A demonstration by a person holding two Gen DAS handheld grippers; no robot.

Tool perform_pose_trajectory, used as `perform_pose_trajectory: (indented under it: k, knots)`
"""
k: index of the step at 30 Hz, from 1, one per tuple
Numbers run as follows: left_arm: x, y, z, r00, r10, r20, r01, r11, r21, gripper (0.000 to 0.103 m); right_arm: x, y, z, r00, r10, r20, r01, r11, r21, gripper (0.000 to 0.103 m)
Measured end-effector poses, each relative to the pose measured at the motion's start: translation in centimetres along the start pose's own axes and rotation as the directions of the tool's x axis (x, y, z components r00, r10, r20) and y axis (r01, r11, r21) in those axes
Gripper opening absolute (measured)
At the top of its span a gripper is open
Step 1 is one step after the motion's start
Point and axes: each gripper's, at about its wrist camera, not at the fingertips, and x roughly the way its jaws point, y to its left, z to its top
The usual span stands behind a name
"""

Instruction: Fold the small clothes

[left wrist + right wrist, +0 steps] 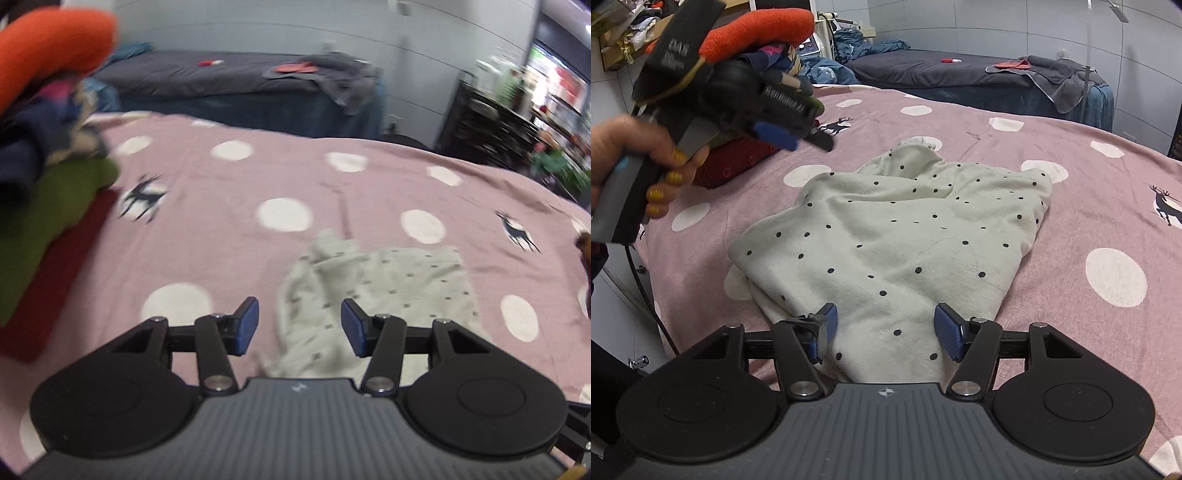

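Pink bedding with white dots and small deer prints (960,129) covers the bed that fills both views. At the upper left of the right wrist view sits a stack of folded clothes (48,192) — a red piece at the bottom, green above it, dark blue and patterned pieces higher, and an orange fleece roll (764,29) on top. Behind, along the top of the frame, stands a second bed with dark grey bedding (923,74), a grey towel (1060,81) draped over its right end.

A pale dotted garment (894,240) lies crumpled in the middle of the pink bedding, its near edge reaching under the right gripper (885,330). That gripper points down at an angle, its blue pads spread wide on either side of the cloth without pinching it — released.

At the left of the same view a hand (635,162) with yellow-painted nails clasps the handle of the left gripper (299,326), which is held above the bedding near the stack. In its own view, its pads stand apart with nothing between them, and the garment's left edge lies below and ahead of them.
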Motion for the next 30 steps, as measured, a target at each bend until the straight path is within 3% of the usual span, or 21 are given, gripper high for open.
perform_pose_trajectory:
  k: [2, 5, 9, 11, 16, 18, 21, 22, 23, 25, 26, 27, 30]
  knots:
    - [1.3, -2.3, 0.3, 0.999, 0.034, 0.013, -0.035, 0.994, 0.105, 0.049, 0.0, 0.0, 0.0, 1.0, 0.001, 0.0, -0.001, 1.0, 0.004, 0.097]
    - [4.3, -3.5, 0.8, 0.999, 0.039, -0.011, -0.037, 0.991, 0.129, 0.046, 0.0, 0.0, 0.0, 1.0, -0.001, -0.001, 0.001, 1.0, 0.011, 0.097]
    - [8.3, -3.1, 1.1, 0.995, 0.064, -0.082, -0.053, 0.99, 0.129, 0.012, -0.1, 0.1, 0.0, 1.0, -0.004, -0.001, 0.004, 1.0, 0.006, 0.097]
    - [9.2, -2.5, 1.0, 0.993, 0.054, -0.101, -0.043, 0.993, 0.108, 0.005, -0.1, 0.1, 0.0, 1.0, -0.005, -0.001, 0.005, 1.0, 0.006, 0.097]
    - [9.0, 0.0, 1.4, 0.993, 0.107, -0.058, -0.103, 0.993, 0.065, 0.002, 0.0, -0.1, 0.0, 1.0, -0.001, 0.001, 0.001, 1.0, 0.011, 0.097]
    - [9.5, 1.5, 1.7, 0.986, 0.154, -0.068, -0.15, 0.987, 0.054, 0.002, 0.1, -0.1, -0.1, 1.0, -0.002, 0.0, 0.002, 1.0, 0.013, 0.097]
    - [9.6, 3.3, 2.0, 0.982, 0.165, -0.092, -0.164, 0.986, 0.017, 0.003, 0.1, 0.0, -0.1, 1.0, -0.003, -0.002, 0.003, 1.0, 0.008, 0.097]
    - [9.3, 3.5, 2.1, 0.986, 0.138, -0.096, -0.138, 0.99, 0.007, 0.003, 0.1, 0.0, -0.1, 1.0, -0.003, -0.002, 0.003, 1.0, 0.008, 0.097]
    - [8.8, 3.6, 2.1, 0.991, 0.096, -0.091, -0.097, 0.995, -0.01, 0.01, 0.1, -0.1, -0.1, 1.0, -0.002, -0.001, 0.002, 1.0, 0.011, 0.097]
    - [7.7, 3.1, 2.2, 0.998, 0.021, -0.064, -0.023, 0.999, -0.026, 0.04, 0.2, -0.2, -0.1, 1.0, -0.001, -0.001, 0.001, 1.0, 0.018, 0.098]
    - [7.3, 2.5, 2.2, 0.999, 0.004, -0.047, -0.004, 1.0, -0.014, 0.063, 0.3, -0.2, -0.1, 1.0, -0.002, -0.002, 0.002, 1.0, 0.019, 0.098]
    - [7.1, 1.7, 2.3, 1.0, 0.0, -0.027, 0.0, 1.0, 0.01, 0.069, 0.3, -0.1, -0.1, 1.0, -0.003, -0.003, 0.003, 1.0, 0.018, 0.099]
    - [7.8, -0.2, 2.5, 1.0, 0.0, -0.029, 0.002, 0.997, 0.071, 0.069, 0.4, 0.1, -0.2, 1.0, -0.007, -0.006, 0.007, 1.0, 0.002, 0.1]
